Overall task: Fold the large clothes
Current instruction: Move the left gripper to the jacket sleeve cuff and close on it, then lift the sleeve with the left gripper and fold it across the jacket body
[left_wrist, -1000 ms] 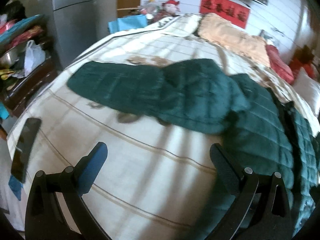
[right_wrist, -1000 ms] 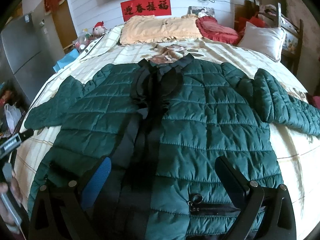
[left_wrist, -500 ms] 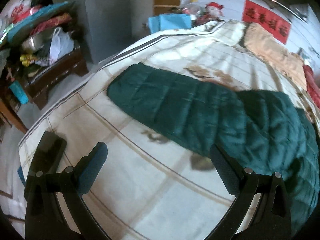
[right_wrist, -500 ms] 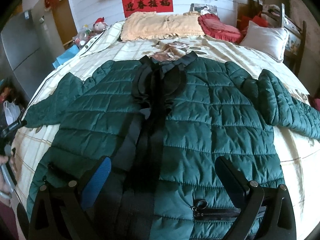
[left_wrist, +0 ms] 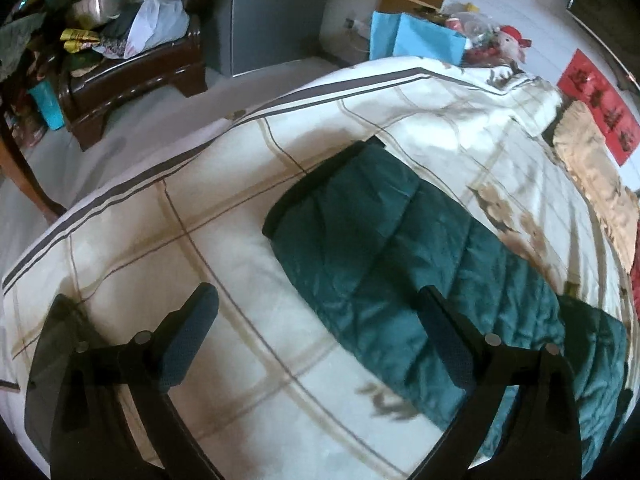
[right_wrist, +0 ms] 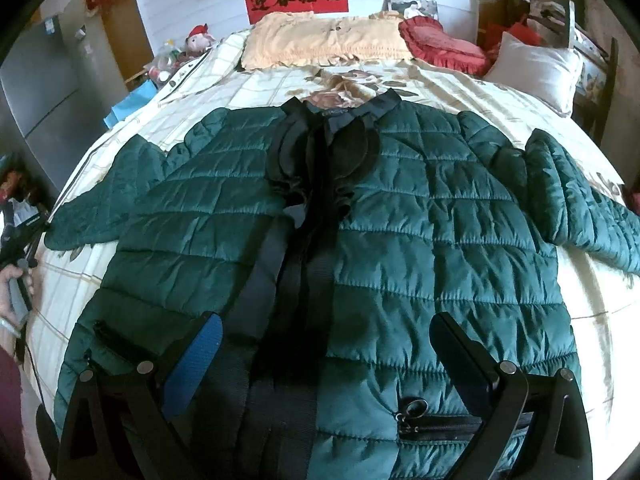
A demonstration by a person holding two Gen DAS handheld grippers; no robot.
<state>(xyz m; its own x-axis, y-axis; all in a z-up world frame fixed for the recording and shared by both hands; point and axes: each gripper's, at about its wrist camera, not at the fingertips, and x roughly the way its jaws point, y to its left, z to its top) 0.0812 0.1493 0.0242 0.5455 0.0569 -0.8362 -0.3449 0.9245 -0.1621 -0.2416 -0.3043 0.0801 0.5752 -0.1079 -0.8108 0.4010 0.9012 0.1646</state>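
Jacket (right_wrist: 360, 248), dark green and quilted, spread front-up across the middle of the bed (right_wrist: 256, 80), collar toward the pillows at the head edge, hem toward the foot edge. Dark front placket down the centre, zipped pocket (right_wrist: 440, 426) close to the hem. Left sleeve (left_wrist: 400, 264) laid flat and straight out toward the left edge of the bed, cuff short of the striped border; right sleeve (right_wrist: 580, 204) bent, trailing toward the right edge. Left tongs (left_wrist: 316, 340) wide open, empty, hovering above the sleeve and bare cover near the cuff. Right tongs (right_wrist: 326, 354) wide open too, gripping nothing, poised over the hem, straddling the placket. Dark flat phone (left_wrist: 52, 344) near the foot corner on the left
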